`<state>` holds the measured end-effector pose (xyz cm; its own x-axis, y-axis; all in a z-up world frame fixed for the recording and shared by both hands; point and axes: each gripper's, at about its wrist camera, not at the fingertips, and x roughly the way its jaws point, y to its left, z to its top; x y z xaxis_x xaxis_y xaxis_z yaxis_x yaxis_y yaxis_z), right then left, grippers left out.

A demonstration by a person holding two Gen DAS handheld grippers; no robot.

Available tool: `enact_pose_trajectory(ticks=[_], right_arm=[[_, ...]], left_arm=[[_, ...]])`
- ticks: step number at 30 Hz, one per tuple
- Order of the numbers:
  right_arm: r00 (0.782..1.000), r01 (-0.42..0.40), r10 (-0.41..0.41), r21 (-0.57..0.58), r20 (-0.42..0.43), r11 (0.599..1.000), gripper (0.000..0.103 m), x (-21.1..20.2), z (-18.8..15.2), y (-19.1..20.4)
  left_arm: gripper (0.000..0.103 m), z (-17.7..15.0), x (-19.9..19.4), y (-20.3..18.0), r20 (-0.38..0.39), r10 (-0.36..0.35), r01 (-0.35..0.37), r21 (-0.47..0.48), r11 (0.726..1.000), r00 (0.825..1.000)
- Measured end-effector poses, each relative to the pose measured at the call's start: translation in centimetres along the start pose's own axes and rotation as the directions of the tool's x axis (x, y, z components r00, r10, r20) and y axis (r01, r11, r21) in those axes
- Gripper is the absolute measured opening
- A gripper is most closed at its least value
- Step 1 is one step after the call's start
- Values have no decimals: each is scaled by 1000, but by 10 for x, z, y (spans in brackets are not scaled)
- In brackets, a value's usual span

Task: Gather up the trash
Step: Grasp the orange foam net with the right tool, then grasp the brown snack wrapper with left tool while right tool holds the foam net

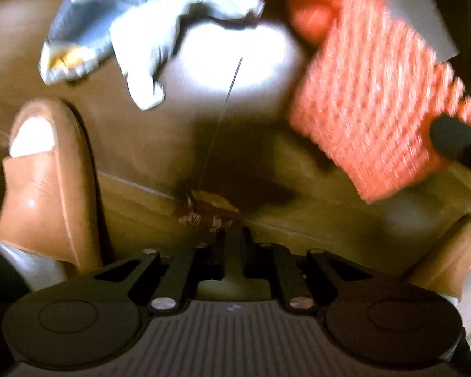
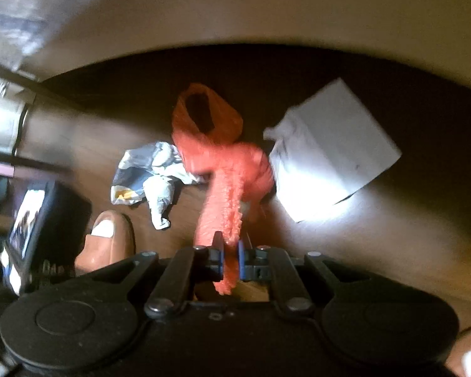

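Note:
My right gripper [image 2: 230,251] is shut on an orange plastic trash bag [image 2: 226,169] that hangs down toward the wooden floor; the bag also shows in the left wrist view [image 1: 376,100]. My left gripper [image 1: 232,235] is shut, with a small brown wrapper [image 1: 204,210] at its tips. A crumpled white and blue wrapper [image 1: 125,37] lies on the floor, also in the right wrist view [image 2: 150,176]. A white sheet of paper [image 2: 329,154] lies to the right of the bag, bright in the left wrist view [image 1: 235,59].
The person's tan slipper [image 1: 47,182] stands at the left, also in the right wrist view [image 2: 110,242]. The other slipper [image 1: 449,251] is at the right. The left gripper's body [image 2: 31,229] shows at the left. A pale wall [image 2: 235,15] borders the floor.

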<state>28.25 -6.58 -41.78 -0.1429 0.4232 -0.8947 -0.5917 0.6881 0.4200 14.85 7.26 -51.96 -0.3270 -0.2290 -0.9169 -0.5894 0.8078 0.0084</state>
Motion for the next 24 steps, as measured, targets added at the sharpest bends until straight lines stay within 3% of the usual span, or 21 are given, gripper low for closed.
enact_pose_trajectory(ticks=[6,10,15,20,23,24], right_arm=[[997,72,-70,-54,40,996,8,-69,0,6],[994,87,-85,-37,65,996,8,-116,-17,14],[993,88,-90,32,81,996,9,-165,-45,19],[984,49,-69,122,167,991,9,-195,-43,19],[981,51,-65,80,183,995,9,-190,-33,17],[983,53,-65,73,171,996,9,-185,-31,15]], left_arm=[[8,-5,-59,-5,83,-33,33,-6,999,996],[8,-11,-75,-15,113,-49,48,10,999,992],[8,-17,-57,-10,95,-50,46,36,998,994],[11,-11,-38,-11,53,-42,39,51,998,998],[27,-6,-25,-13,33,-23,21,54,998,999],[45,-4,-19,-13,19,-14,13,51,999,1000]])
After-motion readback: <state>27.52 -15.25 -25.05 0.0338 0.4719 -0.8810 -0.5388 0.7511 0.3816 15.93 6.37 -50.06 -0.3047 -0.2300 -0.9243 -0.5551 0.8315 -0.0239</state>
